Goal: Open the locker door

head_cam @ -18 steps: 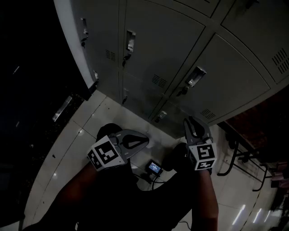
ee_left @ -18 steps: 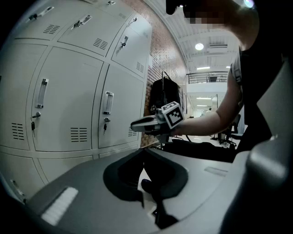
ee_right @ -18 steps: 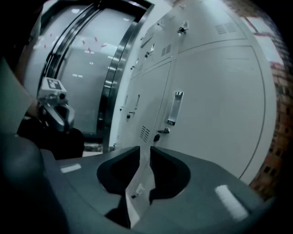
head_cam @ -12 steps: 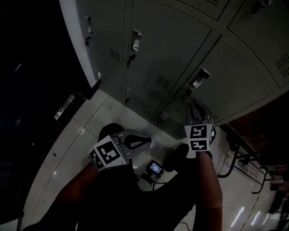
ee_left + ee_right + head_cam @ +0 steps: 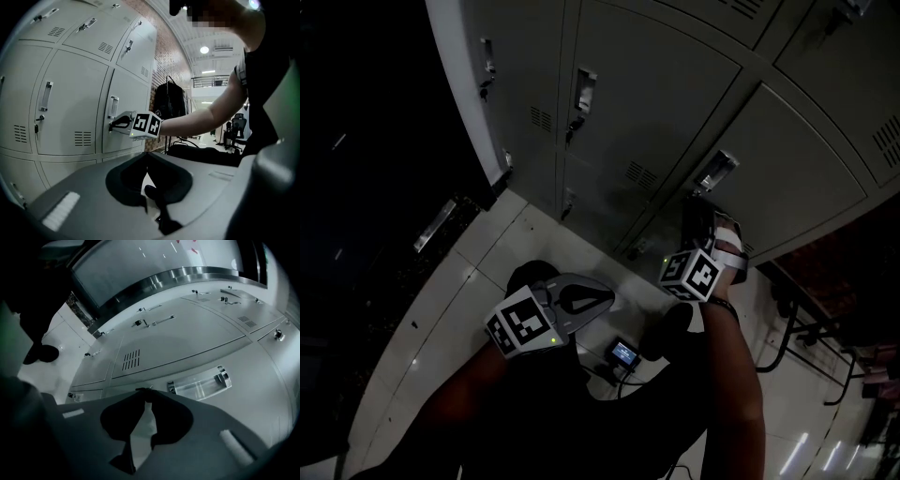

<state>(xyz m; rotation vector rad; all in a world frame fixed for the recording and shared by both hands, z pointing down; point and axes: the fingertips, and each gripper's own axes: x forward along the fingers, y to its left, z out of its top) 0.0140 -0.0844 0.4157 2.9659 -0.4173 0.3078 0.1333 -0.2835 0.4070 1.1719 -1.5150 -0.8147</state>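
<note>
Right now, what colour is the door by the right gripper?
Light grey; the locker door shows best in left gripper view.

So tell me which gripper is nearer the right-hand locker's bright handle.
Right: the right gripper reaches just below the handle; the left gripper hangs low, far from it.

Glossy pale floor tiles (image 5: 469, 272), small lit screen (image 5: 623, 352) on the floor, brick wall (image 5: 164, 61), round ceiling lamp (image 5: 204, 49)

The locker door (image 5: 787, 159) ahead of the right gripper (image 5: 700, 204) is matt, smooth grey painted metal. Its handle (image 5: 199, 383) is shiny polished metal. The floor (image 5: 469, 281) below the gripper is glossy tile.
</note>
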